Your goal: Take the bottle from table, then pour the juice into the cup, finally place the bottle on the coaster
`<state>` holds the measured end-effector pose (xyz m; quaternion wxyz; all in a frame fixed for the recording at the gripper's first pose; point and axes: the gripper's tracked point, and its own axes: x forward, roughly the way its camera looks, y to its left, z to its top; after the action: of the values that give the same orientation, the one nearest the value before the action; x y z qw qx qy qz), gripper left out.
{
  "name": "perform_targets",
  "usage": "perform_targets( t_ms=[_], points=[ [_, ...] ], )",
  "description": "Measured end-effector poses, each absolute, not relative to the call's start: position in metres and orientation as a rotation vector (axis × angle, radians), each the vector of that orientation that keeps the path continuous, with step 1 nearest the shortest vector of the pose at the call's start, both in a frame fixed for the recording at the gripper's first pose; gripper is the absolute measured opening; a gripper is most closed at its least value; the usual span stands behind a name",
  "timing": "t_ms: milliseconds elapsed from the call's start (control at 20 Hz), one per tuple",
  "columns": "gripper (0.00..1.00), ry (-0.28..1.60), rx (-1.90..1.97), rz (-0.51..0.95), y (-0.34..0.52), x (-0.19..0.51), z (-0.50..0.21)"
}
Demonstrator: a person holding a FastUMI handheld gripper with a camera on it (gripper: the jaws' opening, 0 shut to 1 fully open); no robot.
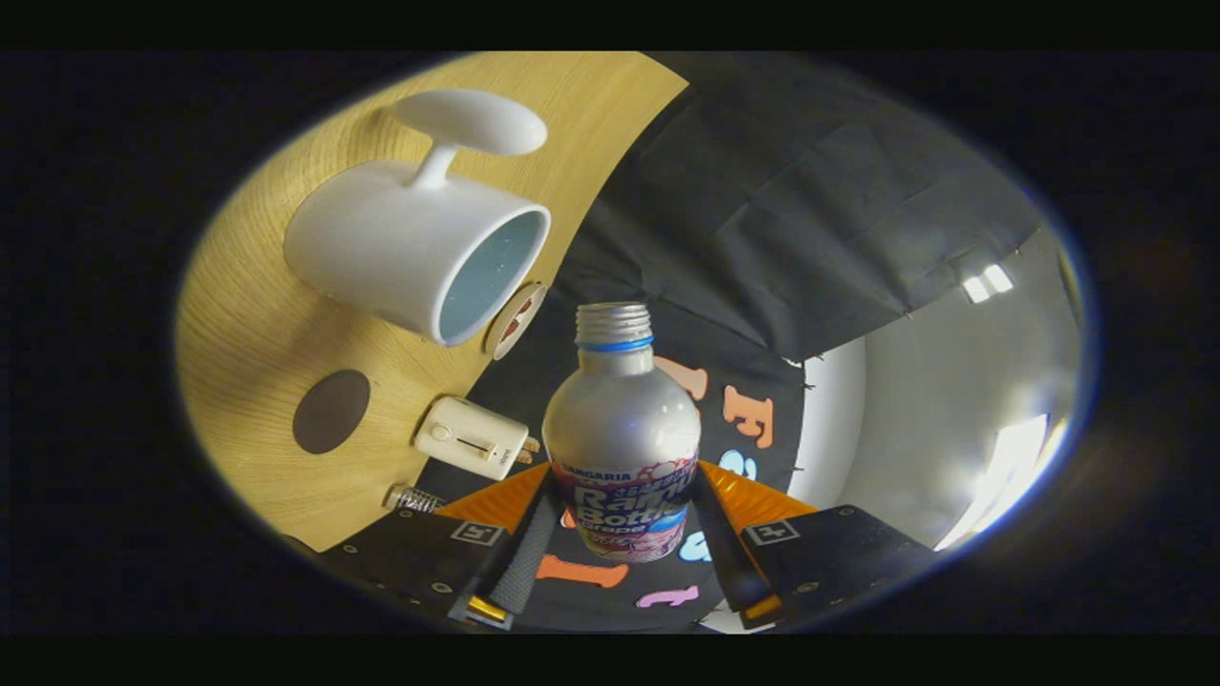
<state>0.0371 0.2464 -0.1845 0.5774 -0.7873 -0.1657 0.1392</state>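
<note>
A silver bottle (621,429) with a printed label and an open, capless threaded neck sits between my fingers. My gripper (621,491) is shut on the bottle's lower body, one finger (527,548) on each side. The whole view is rolled, so the wooden table (248,353) stands off to one side. On it is a white cup (405,248) with a pale blue inside and a mushroom-shaped handle. Its mouth faces the bottle's neck, a short way off. A dark round coaster (331,411) lies flat on the table, beside the cup and away from the bottle.
A white plug adapter (470,437) and a small metal spring-like piece (412,497) lie near the table's edge, close to my fingers. A small round disc (515,319) shows just behind the cup's rim. Black cloth and a pale wall lie beyond the bottle.
</note>
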Motion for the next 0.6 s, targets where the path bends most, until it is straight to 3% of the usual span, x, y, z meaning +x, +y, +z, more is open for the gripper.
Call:
perform_targets(
  t_ms=[600],
  points=[
    [0.77, 0.009, -1.101, 0.346, 0.225, 0.056, -0.201]
  ],
)
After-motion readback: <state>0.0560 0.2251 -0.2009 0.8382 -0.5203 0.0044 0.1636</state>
